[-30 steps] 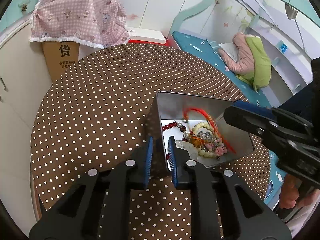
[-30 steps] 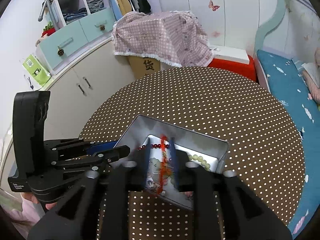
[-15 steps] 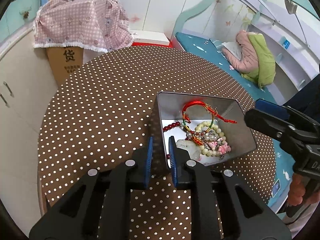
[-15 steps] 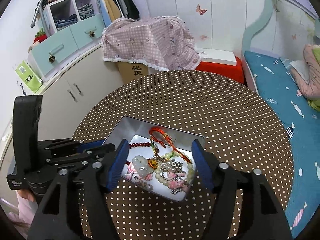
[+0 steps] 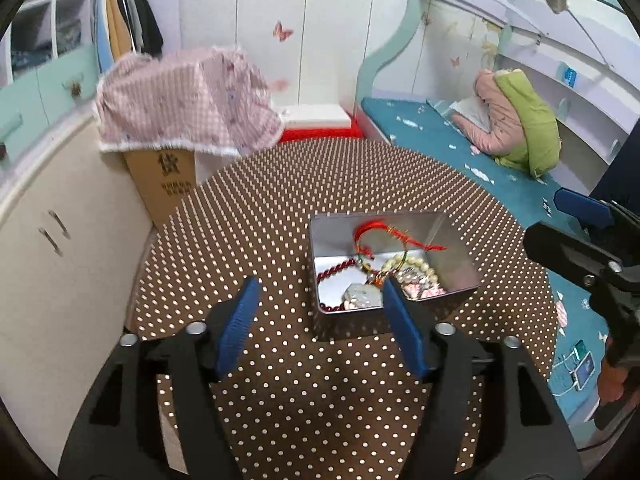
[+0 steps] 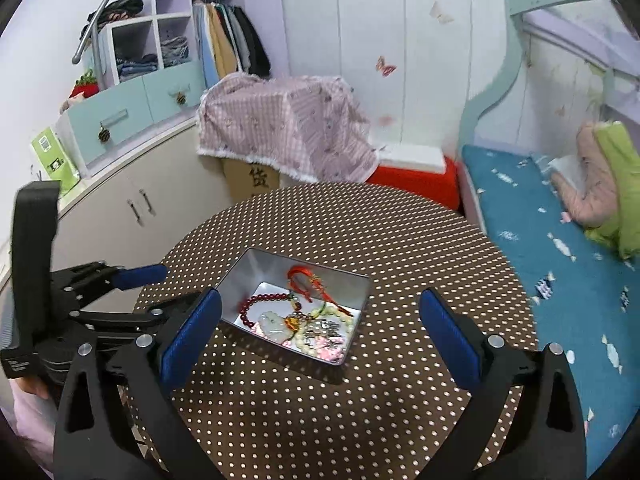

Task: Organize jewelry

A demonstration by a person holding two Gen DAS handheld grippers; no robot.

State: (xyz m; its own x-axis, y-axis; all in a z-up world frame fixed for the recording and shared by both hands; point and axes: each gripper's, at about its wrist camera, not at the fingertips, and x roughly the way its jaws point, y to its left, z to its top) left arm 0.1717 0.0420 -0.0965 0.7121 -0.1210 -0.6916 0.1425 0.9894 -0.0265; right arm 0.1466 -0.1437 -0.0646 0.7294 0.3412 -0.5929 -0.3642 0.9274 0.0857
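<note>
A silver metal tin (image 5: 456,256) (image 6: 256,268) stands on the round brown polka-dot table (image 5: 256,232) (image 6: 400,240). It holds a red cord bracelet (image 5: 374,230) (image 6: 304,276), a dark red bead bracelet (image 5: 334,270) (image 6: 260,302), a pale green bead bracelet (image 5: 408,260), a white stone pendant (image 6: 274,322) and pink charms (image 6: 320,344). My left gripper (image 5: 320,324) is open and empty, just short of the tin's near wall. My right gripper (image 6: 320,332) is open wide and empty, above and in front of the tin.
A white cupboard (image 5: 48,232) runs along the left of the table. A cardboard box under a pink checked cloth (image 5: 180,104) stands behind the table. A bed with a blue cover (image 6: 560,240) lies to the right.
My left gripper has let go of the tin's wall, opened and drawn back. My right gripper dropped the red cord bracelet into the tin, opened wide and lifted back.
</note>
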